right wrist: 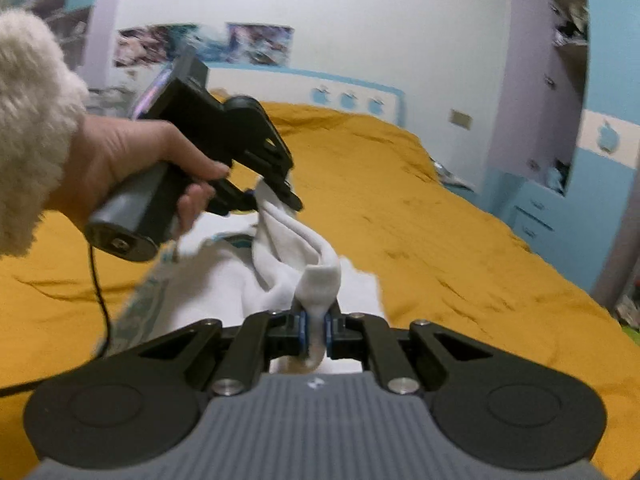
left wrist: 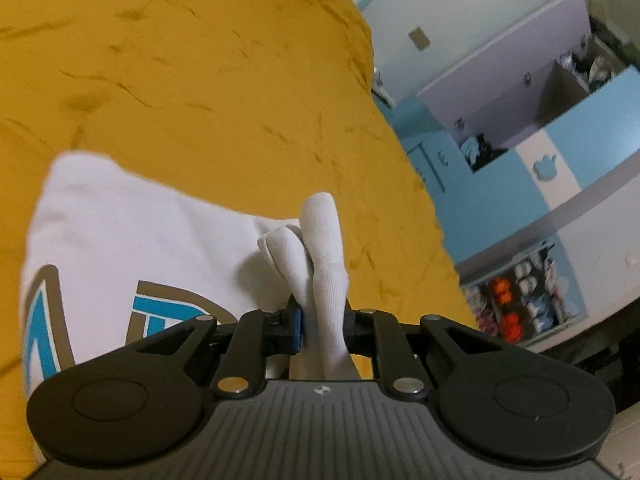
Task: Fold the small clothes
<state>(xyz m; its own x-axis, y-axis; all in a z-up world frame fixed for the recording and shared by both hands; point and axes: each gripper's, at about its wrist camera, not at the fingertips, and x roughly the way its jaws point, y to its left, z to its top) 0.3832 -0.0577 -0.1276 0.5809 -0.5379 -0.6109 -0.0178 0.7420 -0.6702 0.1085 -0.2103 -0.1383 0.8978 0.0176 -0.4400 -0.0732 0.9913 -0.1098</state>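
Note:
A white sock (right wrist: 294,254) hangs in the air between my two grippers, above the bed. My left gripper (left wrist: 323,326) is shut on one end of the sock (left wrist: 322,264); it also shows in the right wrist view (right wrist: 262,196), held by a hand with a fluffy white cuff. My right gripper (right wrist: 315,330) is shut on the sock's other end. Below lies a folded white T-shirt (left wrist: 132,240) with a blue and brown print, also in the right wrist view (right wrist: 216,284).
A mustard-yellow bedspread (left wrist: 200,80) covers the bed (right wrist: 440,240). A blue, white and lilac wardrobe (left wrist: 560,140) with open shelves stands to the right. A blue-trimmed headboard (right wrist: 348,96) and white wall lie beyond. A black cable (right wrist: 98,280) trails over the bed.

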